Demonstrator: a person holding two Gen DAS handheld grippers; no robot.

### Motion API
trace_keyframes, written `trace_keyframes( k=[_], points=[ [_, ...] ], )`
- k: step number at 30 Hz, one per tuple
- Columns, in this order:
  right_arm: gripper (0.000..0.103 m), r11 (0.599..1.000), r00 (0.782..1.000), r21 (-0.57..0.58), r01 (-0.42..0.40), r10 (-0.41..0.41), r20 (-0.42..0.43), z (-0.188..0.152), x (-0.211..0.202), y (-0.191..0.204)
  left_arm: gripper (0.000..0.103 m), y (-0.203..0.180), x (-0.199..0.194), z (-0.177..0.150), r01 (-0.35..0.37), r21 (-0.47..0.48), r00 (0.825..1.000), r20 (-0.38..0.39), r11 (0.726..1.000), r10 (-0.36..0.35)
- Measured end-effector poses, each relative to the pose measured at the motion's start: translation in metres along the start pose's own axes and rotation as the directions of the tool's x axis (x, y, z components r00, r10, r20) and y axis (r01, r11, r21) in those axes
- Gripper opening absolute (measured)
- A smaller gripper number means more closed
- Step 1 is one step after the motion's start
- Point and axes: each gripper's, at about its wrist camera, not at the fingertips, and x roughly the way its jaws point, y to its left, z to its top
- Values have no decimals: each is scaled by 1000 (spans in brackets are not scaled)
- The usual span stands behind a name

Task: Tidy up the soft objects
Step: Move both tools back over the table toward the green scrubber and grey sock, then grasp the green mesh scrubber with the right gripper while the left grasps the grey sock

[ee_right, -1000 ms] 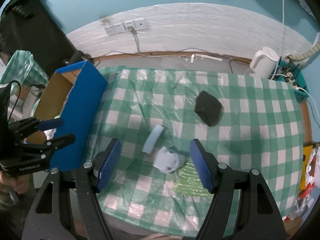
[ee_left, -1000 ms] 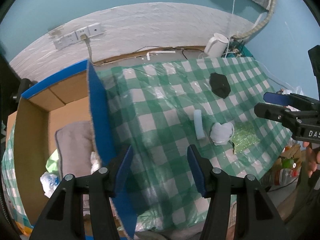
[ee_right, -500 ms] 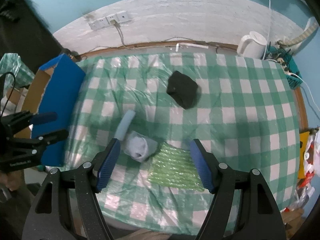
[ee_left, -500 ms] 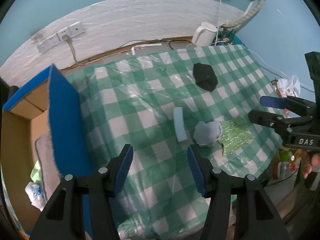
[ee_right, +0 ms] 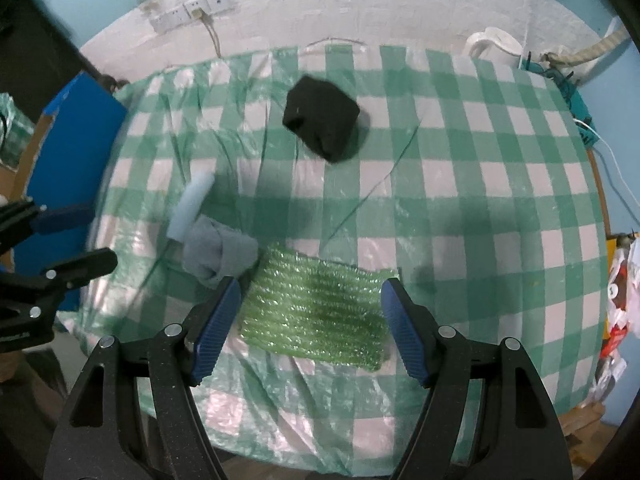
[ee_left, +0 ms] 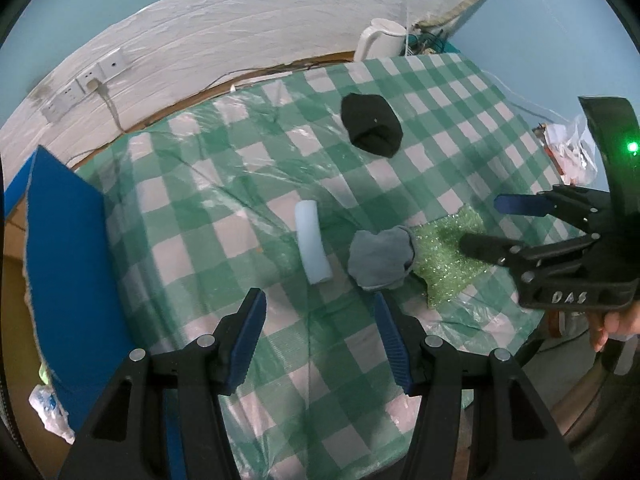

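Observation:
On the green checked tablecloth (ee_left: 256,184) lie a pale blue foam roll (ee_left: 312,247), a grey balled sock (ee_left: 380,260), a green bubble-wrap sheet (ee_left: 448,256) and a black rolled cloth (ee_left: 370,124). My left gripper (ee_left: 318,340) is open and empty, just short of the foam roll and sock. My right gripper (ee_right: 310,324) is open and empty, its jaws either side of the near edge of the bubble wrap (ee_right: 320,304). The sock (ee_right: 218,254), foam roll (ee_right: 192,204) and black cloth (ee_right: 320,122) show in the right wrist view too.
A cardboard box with a blue flap (ee_left: 68,260) stands off the table's left edge, soft items inside. A white kettle (ee_left: 380,38) and cables sit at the far right corner. Wall sockets (ee_left: 84,88) are behind. Bags (ee_right: 620,280) lie right of the table.
Both grippers have moved right and closer to the table. The left has swung away from the box toward the foam roll and sock; the right has come down over the bubble wrap.

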Motion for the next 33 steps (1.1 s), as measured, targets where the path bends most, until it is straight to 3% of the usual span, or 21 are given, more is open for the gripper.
trace_keyframes(
  k=[13,22,25,29,33],
  points=[
    [74,998,997,-51,24,-27,-67,-13,36,5,58,-12,30,0,-2,29,999,-45,1000,3],
    [74,991,996,-123,62,-69,-61,-22,50,14,58,-12,37,4,4,27,998,-61,1000,-2],
    [61,987,996,-140,75,-82,-46,-25,49,17,58,-13,39,5,7,26,998,-63,1000,-5],
    [21,990,997,-124,67,-72,-38,-25,46,15,58,-14,41,6,16,24,998,-65,1000,-14],
    [15,993,998,-104,47,-51,-41,-20,44,8,58,-16,45,8,27,24,997,-67,999,-25]
  ],
)
